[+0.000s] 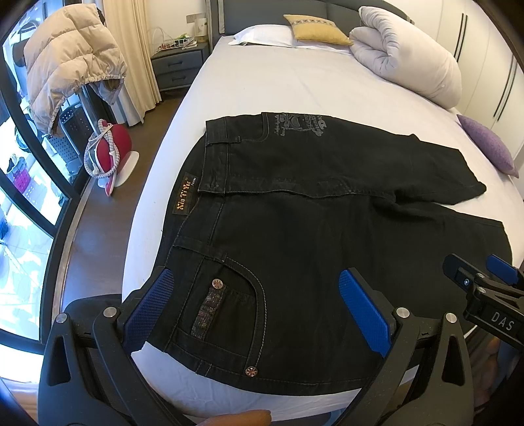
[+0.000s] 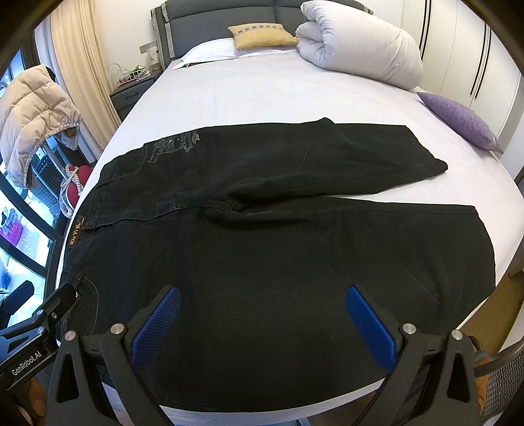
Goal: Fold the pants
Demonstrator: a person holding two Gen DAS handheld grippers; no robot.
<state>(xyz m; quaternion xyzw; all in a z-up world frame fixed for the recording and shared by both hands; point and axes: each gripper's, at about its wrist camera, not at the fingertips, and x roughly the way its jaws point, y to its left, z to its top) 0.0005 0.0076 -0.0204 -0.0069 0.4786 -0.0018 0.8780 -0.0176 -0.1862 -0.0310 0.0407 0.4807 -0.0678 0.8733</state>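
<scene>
Black jeans (image 1: 294, 203) lie spread flat on the bed, waistband to the left and both legs running to the right, the far leg angled away from the near one. They also show in the right wrist view (image 2: 262, 203). My left gripper (image 1: 258, 304) is open, hovering over the near front pocket by the waist. My right gripper (image 2: 262, 318) is open, over the near leg's thigh; its tips show in the left wrist view (image 1: 478, 272). Neither holds cloth.
The bed's white sheet (image 1: 278, 82) extends beyond the jeans. A rolled white duvet (image 1: 409, 55), a yellow pillow (image 1: 314, 29) and a purple cushion (image 1: 488, 144) sit at the far side and right. A nightstand (image 1: 178, 65), a beige jacket (image 1: 65, 65) and a red object (image 1: 111, 147) stand left.
</scene>
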